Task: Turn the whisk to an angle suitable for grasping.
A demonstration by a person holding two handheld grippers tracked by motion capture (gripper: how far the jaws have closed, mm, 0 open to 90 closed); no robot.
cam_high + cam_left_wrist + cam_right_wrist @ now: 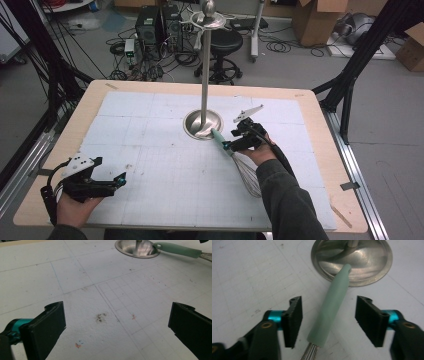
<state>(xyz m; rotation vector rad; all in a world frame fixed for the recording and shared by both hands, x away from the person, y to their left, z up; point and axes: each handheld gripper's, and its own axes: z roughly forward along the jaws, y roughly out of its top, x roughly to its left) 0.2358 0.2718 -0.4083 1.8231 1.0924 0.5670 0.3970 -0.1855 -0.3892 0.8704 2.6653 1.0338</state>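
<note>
I see my right gripper [328,321] with jaws spread wide, the whisk's green handle [333,305] lying between them untouched, its tip on the stand's steel base [372,267]. My left gripper [116,325] gapes empty, well apart.

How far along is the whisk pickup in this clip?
Done: the right tongs straddle the whisk handle, whose tip rests on the stand base. In hand: nothing, jaws open, no contact. Left: closing and lifting. The left tongs wait open.

high view looks down from overhead; both gripper views, close, share the stand base [137,248].
</note>
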